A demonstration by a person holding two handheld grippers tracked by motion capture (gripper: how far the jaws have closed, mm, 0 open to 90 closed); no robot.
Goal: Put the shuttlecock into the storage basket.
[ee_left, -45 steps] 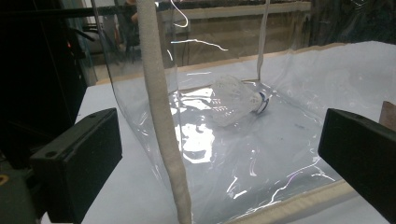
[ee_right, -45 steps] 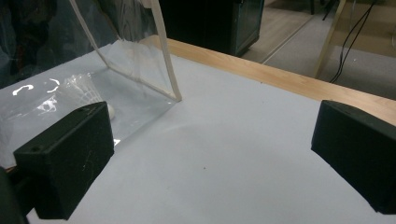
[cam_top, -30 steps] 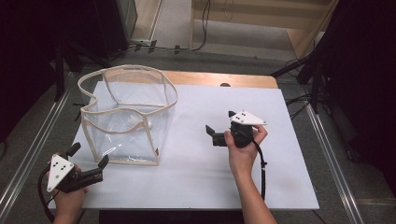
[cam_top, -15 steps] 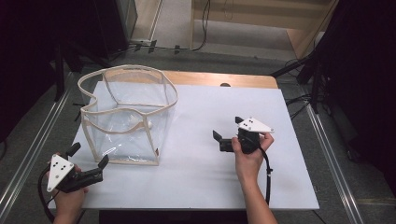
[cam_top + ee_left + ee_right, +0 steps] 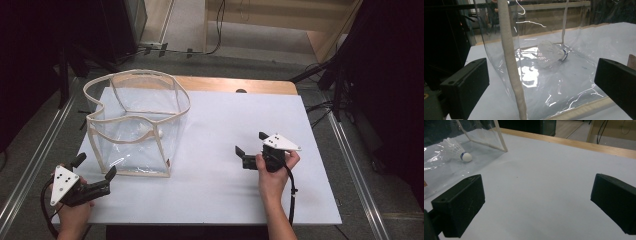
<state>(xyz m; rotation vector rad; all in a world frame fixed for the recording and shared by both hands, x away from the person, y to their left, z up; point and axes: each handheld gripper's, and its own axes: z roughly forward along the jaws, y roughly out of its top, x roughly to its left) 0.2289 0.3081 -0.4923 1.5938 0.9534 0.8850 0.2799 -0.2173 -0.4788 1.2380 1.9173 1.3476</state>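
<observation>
Shuttlecock (image 5: 550, 54) lies inside clear bag (image 5: 135, 125), beyond both grippers' wide-open, empty jaws.

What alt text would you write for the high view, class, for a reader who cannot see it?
A clear plastic bag with cream trim stands open on the left of a white table, a shuttlecock lying inside. The left gripper sits open at the bag's near corner; the right gripper is open over bare table.
</observation>
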